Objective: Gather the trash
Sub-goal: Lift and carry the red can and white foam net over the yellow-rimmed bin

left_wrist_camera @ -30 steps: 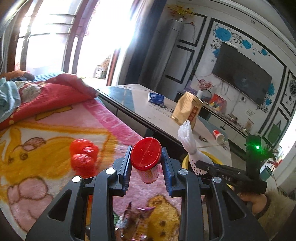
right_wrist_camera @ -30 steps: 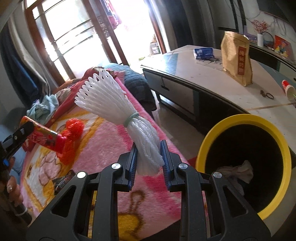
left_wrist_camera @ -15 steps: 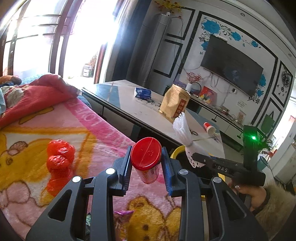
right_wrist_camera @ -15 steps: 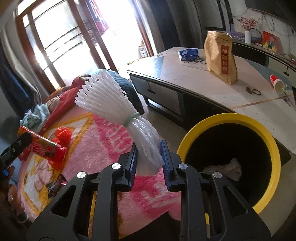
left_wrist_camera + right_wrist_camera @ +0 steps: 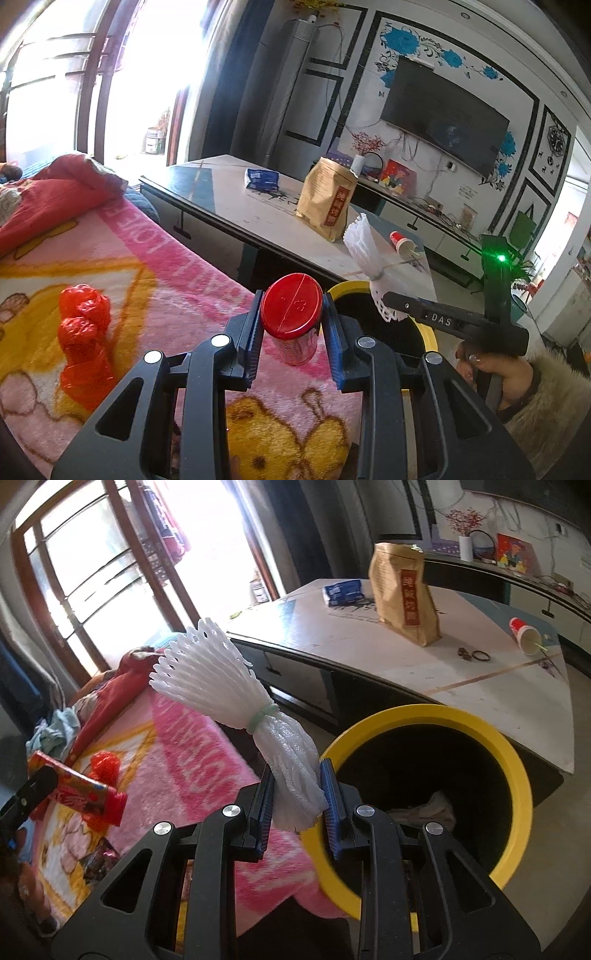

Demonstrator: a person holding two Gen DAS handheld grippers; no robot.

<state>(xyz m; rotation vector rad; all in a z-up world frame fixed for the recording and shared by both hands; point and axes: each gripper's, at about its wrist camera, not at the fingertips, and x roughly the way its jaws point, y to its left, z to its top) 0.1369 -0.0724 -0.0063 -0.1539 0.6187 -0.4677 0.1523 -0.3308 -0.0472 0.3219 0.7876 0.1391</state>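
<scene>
My left gripper (image 5: 291, 326) is shut on a red-capped snack tube (image 5: 291, 314), held above the pink blanket (image 5: 177, 280); the tube also shows in the right wrist view (image 5: 79, 792). My right gripper (image 5: 297, 799) is shut on a bundle of white foam fruit net (image 5: 258, 716), held at the near rim of the yellow trash bin (image 5: 517, 775). The bundle (image 5: 365, 254) and the bin (image 5: 351, 286) also show in the left wrist view. Crumpled paper (image 5: 432, 806) lies inside the bin. A red plastic bag (image 5: 85, 339) lies on the blanket.
A low table (image 5: 369, 653) behind the bin holds a brown paper bag (image 5: 406, 594), a blue packet (image 5: 341, 590) and a tipped red cup (image 5: 524, 635). A candy wrapper (image 5: 98, 860) lies on the blanket. A TV (image 5: 443, 114) hangs on the far wall.
Both grippers have moved toward the bin with their loads. The foam net is now at the bin's rim, and the bin looms larger in the right wrist view.
</scene>
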